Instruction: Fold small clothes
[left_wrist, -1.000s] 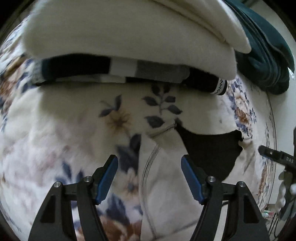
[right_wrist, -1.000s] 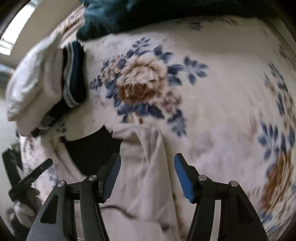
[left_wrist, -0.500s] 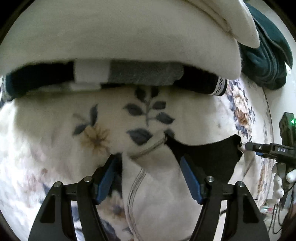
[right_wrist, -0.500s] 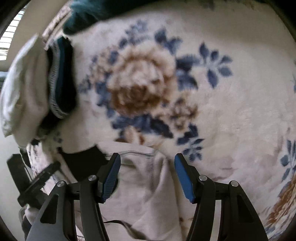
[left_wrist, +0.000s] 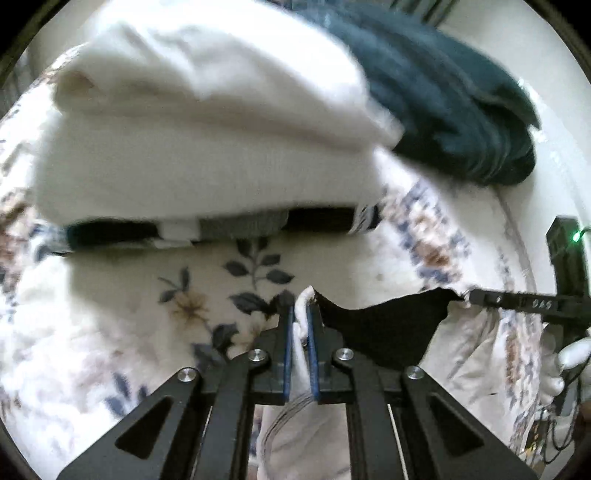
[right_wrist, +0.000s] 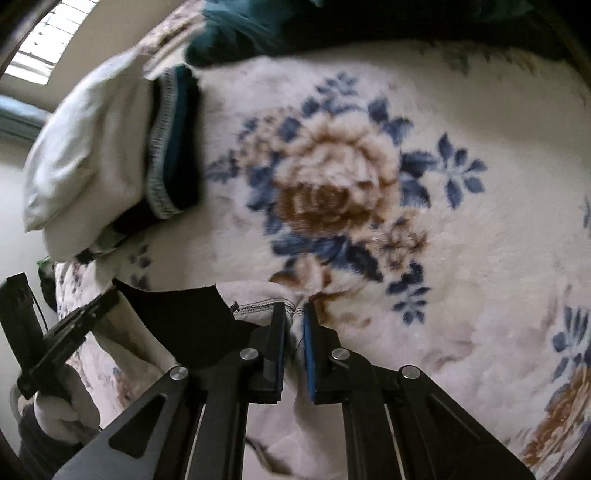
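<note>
A small cream garment (left_wrist: 306, 435) with a black inner panel (left_wrist: 384, 332) lies on a floral blanket (left_wrist: 110, 332). My left gripper (left_wrist: 300, 314) is shut on one top corner of the garment, and white cloth bunches between its blue pads. My right gripper (right_wrist: 294, 314) is shut on the other top corner by the stitched hem (right_wrist: 255, 307). The black panel (right_wrist: 184, 317) stretches between the two grippers. Each view shows the other gripper at its edge, the right one in the left wrist view (left_wrist: 517, 304) and the left one in the right wrist view (right_wrist: 70, 339).
A stack of folded clothes stands just behind the garment: thick white pieces (left_wrist: 207, 122) on top of dark striped ones (left_wrist: 236, 229). A dark teal blanket (left_wrist: 450, 96) lies at the back right. A pale wall runs along the right.
Both grippers moved forward onto the garment's top corners and closed on them. The top edge is now lifted off the blanket and pulled taut between them.
</note>
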